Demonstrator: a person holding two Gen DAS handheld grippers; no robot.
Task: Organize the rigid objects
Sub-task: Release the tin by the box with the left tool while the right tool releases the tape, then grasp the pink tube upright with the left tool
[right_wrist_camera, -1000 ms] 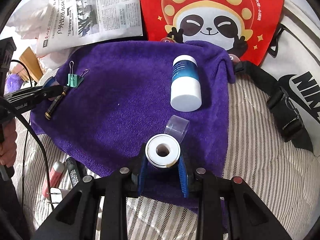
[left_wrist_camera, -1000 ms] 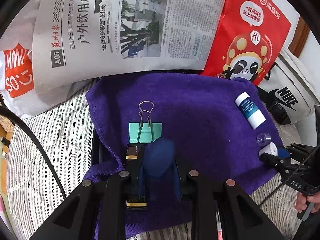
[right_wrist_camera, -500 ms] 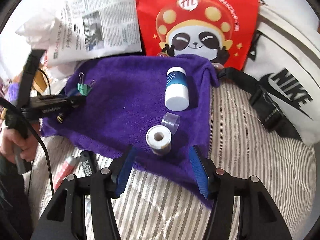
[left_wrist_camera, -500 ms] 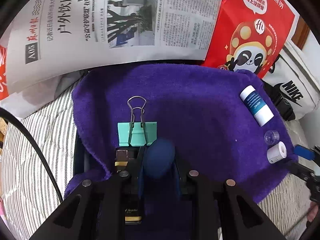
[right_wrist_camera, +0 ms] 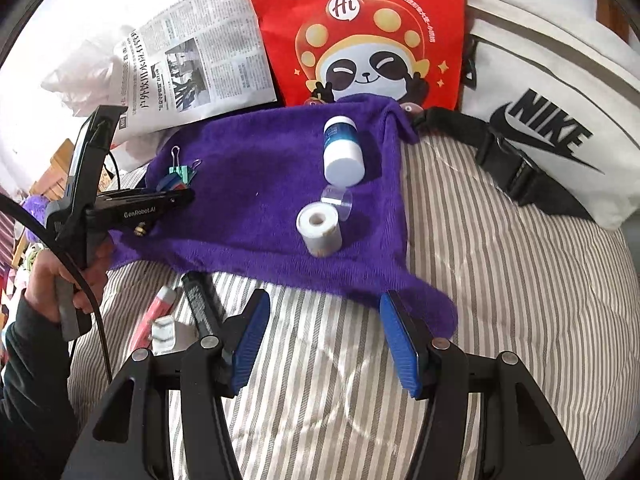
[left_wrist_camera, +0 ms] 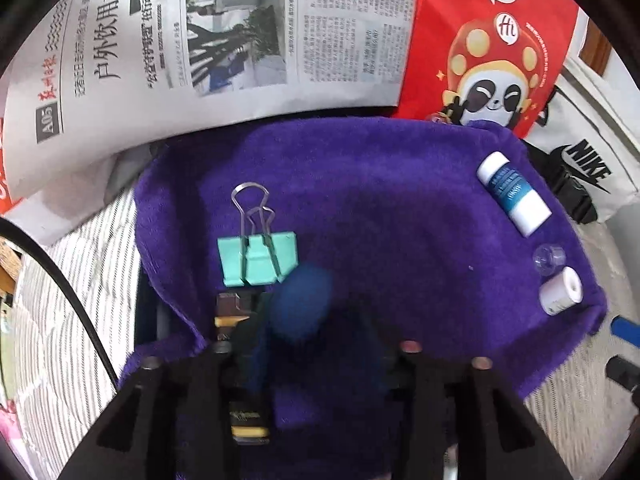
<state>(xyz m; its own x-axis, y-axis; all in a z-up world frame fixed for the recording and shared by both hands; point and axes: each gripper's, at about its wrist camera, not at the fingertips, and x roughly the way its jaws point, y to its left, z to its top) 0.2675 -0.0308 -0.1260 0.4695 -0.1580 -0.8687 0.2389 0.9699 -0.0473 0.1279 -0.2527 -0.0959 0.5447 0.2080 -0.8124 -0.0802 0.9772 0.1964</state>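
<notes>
A purple towel (left_wrist_camera: 380,200) lies on striped bedding. On its left edge lie a green binder clip (left_wrist_camera: 258,258) and a black-and-gold pen (left_wrist_camera: 236,320). My left gripper (left_wrist_camera: 312,320) hovers low over the pen; its blurred jaws are opening, with the pen by the left finger and no grip visible. A dark blue blurred shape sits between the fingers. At the towel's right edge lie a white bottle (right_wrist_camera: 343,150), a clear cap (right_wrist_camera: 338,200) and a white tape roll (right_wrist_camera: 320,226). My right gripper (right_wrist_camera: 324,300) is open and empty, just short of the towel's near edge.
A newspaper (left_wrist_camera: 200,40), a red panda bag (right_wrist_camera: 360,32) and a white Nike bag (right_wrist_camera: 540,100) crowd the far side. A pink tube (right_wrist_camera: 154,316) and a black marker (right_wrist_camera: 200,300) lie on the bedding (right_wrist_camera: 500,280) left of my right gripper. A hand (right_wrist_camera: 52,288) holds the left gripper.
My right gripper let go of the tape roll and drew back off the towel. My left gripper's jaws parted and it edged closer to the binder clip.
</notes>
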